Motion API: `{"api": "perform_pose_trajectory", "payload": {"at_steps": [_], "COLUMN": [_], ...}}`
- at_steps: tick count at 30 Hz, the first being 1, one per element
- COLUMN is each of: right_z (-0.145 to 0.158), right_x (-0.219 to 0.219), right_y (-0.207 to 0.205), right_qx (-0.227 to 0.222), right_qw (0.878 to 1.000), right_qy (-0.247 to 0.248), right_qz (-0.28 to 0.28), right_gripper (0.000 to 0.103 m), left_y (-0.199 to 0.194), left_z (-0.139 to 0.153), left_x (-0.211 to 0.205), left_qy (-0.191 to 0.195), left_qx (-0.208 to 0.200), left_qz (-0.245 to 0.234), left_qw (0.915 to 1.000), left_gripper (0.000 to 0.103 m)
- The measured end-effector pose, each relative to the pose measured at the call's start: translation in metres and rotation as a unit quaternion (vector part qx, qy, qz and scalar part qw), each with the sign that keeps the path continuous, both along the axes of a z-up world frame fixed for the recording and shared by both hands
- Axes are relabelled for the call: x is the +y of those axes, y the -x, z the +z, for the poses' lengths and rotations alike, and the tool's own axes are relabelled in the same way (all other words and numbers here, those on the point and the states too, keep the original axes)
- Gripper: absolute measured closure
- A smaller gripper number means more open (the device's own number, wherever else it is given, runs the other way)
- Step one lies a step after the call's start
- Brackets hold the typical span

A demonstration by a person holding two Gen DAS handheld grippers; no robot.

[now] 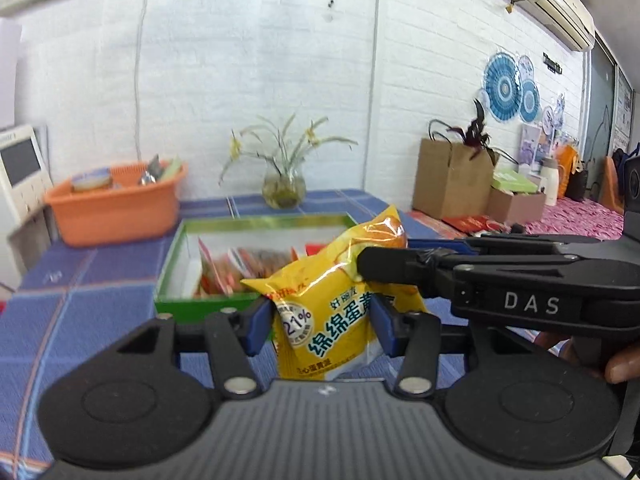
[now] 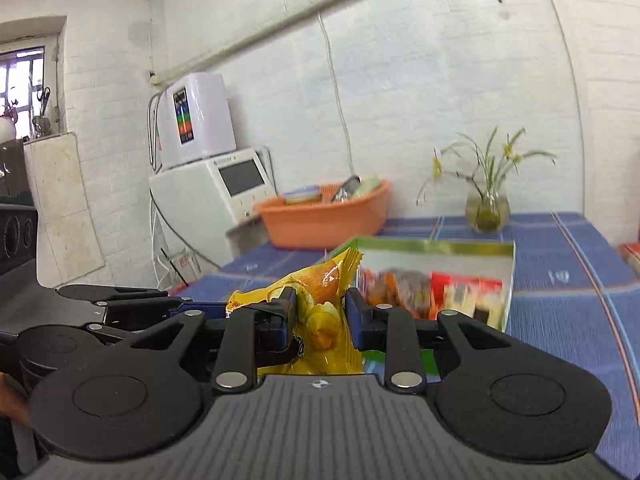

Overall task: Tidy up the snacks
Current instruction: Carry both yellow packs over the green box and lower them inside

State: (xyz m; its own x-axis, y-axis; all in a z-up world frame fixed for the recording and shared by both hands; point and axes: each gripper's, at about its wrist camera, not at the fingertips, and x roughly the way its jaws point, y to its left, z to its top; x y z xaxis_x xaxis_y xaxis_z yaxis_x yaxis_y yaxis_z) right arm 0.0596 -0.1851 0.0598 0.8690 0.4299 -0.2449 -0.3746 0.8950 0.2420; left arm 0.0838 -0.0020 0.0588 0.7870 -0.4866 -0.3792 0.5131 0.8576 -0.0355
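Yellow snack packet stands upright, gripped by both jaws.

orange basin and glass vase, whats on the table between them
Nothing: in the right wrist view only bare blue checked tablecloth lies between the orange basin and the glass vase. The green box sits nearer the camera.

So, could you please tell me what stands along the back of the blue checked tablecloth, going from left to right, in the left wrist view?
White appliance with a grey screen → orange plastic basket → round glass vase of green stems → brown paper bag → white thermos flask.
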Motion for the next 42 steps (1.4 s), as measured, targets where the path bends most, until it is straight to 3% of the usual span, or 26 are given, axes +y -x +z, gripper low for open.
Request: {"api": "perform_pose_trajectory", "payload": {"at_steps": [6,13,19,28,31,35,38,40,42], "right_z": [0.014,0.011,0.019,-0.005,-0.019,-0.037,-0.045,-0.049,-0.055], "right_x": [-0.003,-0.007,-0.013,-0.032,-0.038,-0.047,-0.050,-0.051,-0.054], "right_y": [-0.016,-0.035,-0.065,-0.099,-0.107,-0.115,-0.121,-0.124,-0.127], "right_qx": [-0.038,-0.040,-0.046,-0.013,0.008,0.033,0.049,0.055,0.058], "right_qw": [0.999,0.999,0.996,0.993,0.986,0.980,0.978,0.979,0.977], "right_qy": [-0.014,-0.033,-0.061,-0.091,-0.129,-0.166,-0.164,-0.153,-0.149], "right_qz": [-0.002,-0.006,-0.052,-0.077,-0.103,-0.107,-0.118,-0.125,-0.144], "right_gripper": [0.054,0.055,0.054,0.055,0.057,0.068,0.069,0.064,0.048], "left_y": [-0.017,-0.040,-0.075,-0.118,-0.136,-0.150,-0.160,-0.166,-0.171], "left_z": [0.018,0.021,0.034,0.011,0.000,-0.014,-0.025,-0.032,-0.036], "left_x": [0.000,-0.005,-0.020,-0.035,-0.040,-0.045,-0.048,-0.048,-0.049], "left_qy": [0.009,-0.005,-0.007,0.001,0.008,0.003,0.008,0.015,0.019], "left_qx": [-0.028,-0.043,-0.063,-0.039,-0.022,-0.006,0.011,0.021,0.029], "left_qz": [0.010,0.015,0.023,0.023,0.027,0.028,0.027,0.031,0.036], "left_qw": [0.9995,0.9990,0.9977,0.9990,0.9994,0.9996,0.9995,0.9992,0.9988], "left_gripper": [0.053,0.053,0.053,0.053,0.053,0.055,0.054,0.054,0.054]}}
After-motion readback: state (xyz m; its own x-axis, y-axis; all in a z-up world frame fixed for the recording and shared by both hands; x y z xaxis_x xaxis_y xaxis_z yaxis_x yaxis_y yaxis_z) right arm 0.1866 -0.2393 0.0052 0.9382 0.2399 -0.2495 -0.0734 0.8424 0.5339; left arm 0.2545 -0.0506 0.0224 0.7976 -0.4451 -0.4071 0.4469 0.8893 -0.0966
